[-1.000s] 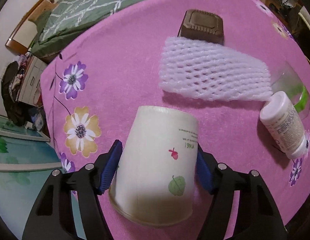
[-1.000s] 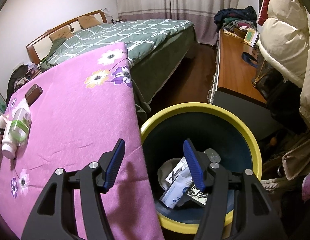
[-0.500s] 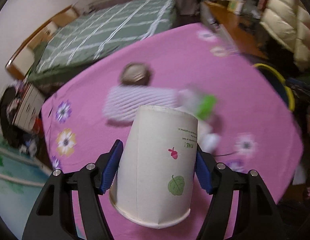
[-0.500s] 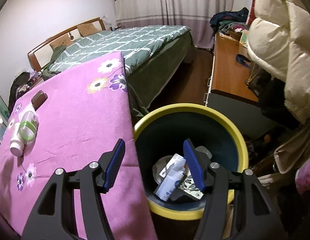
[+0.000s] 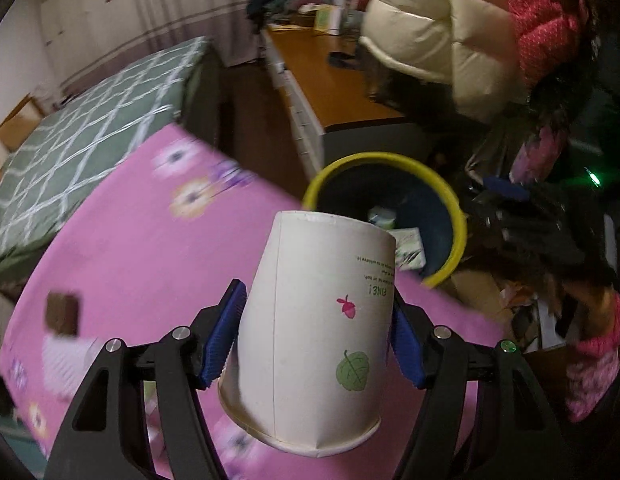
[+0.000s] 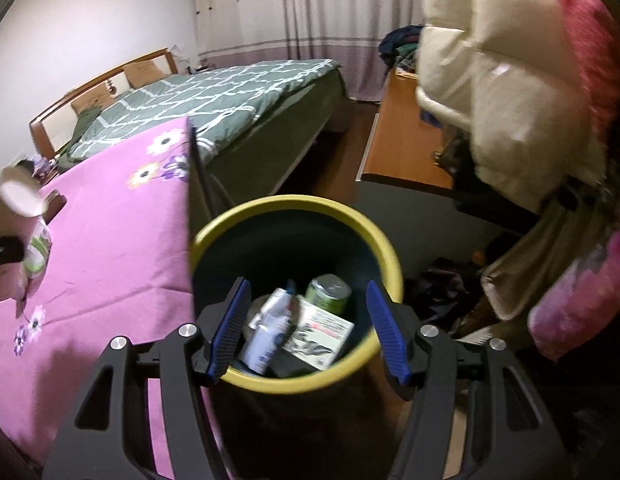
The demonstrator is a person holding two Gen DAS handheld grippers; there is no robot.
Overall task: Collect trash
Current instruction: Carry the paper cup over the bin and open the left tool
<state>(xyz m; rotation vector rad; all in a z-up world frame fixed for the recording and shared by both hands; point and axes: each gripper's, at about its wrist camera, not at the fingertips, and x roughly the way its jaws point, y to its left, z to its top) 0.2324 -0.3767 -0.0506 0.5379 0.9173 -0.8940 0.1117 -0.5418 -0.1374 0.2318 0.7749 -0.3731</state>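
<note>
Paper cup (image 5: 322,328): clamped upside down between the blue pads of your left claw (image 5: 316,340), held above the pink floral worktop (image 5: 122,248), with the yellow-rimmed bin (image 5: 456,204) beyond it to the far right. Your right claw (image 6: 308,326) hangs over that bin (image 6: 294,202), jaws apart, gripping nothing; discarded packaging (image 6: 318,330) lies inside.

bed (image 6: 214,96), green checked quilt | wooden desk (image 5: 334,92) | cream puffer jacket (image 6: 510,80) | curtains (image 6: 310,4)
</note>
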